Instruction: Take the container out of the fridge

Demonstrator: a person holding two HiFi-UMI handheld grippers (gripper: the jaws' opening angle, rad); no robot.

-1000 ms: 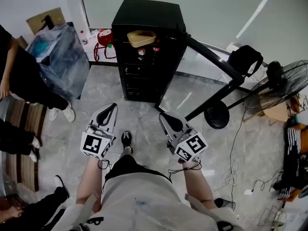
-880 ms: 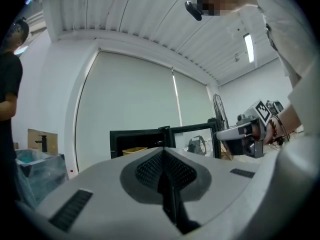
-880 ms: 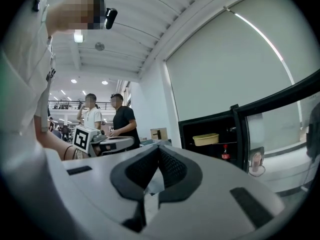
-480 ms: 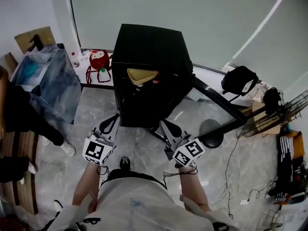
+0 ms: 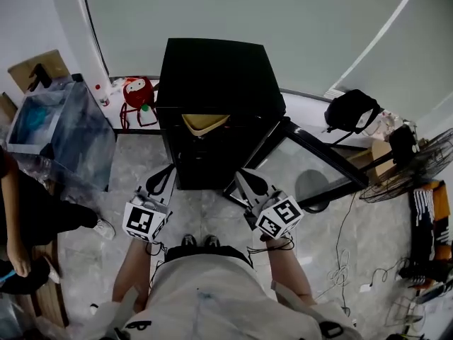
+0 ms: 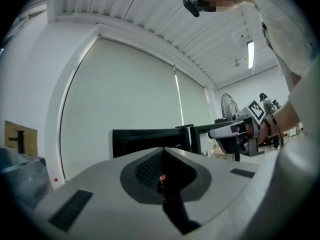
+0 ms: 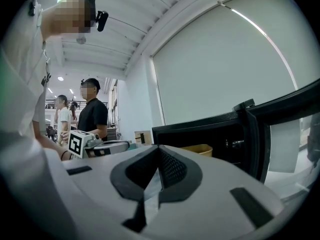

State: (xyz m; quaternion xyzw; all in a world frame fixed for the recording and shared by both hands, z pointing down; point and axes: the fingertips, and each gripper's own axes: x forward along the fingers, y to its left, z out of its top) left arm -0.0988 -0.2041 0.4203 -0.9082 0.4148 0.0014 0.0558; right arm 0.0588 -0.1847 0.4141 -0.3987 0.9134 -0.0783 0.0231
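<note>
The black fridge (image 5: 211, 76) stands in front of me with its door (image 5: 311, 151) swung open to the right. A tan container (image 5: 205, 123) sits on its top shelf and also shows in the right gripper view as the container (image 7: 198, 148). My left gripper (image 5: 165, 171) is shut and empty, low before the fridge's left side. My right gripper (image 5: 241, 175) is shut and empty too, just before the fridge's lower right corner. In the left gripper view the shut left gripper (image 6: 161, 154) points at the fridge (image 6: 145, 138). The right gripper (image 7: 159, 153) has its jaws together.
A clear plastic bin (image 5: 56, 122) and a red bag (image 5: 134, 92) stand left of the fridge. A person (image 5: 32, 214) stands at the far left. A black stool (image 5: 352, 112), a floor fan (image 5: 425, 158) and loose cables (image 5: 347, 261) lie to the right.
The person has stepped toward the fridge, and both shut grippers have come from mid-floor up to its front. The bystanders at the left have shifted.
</note>
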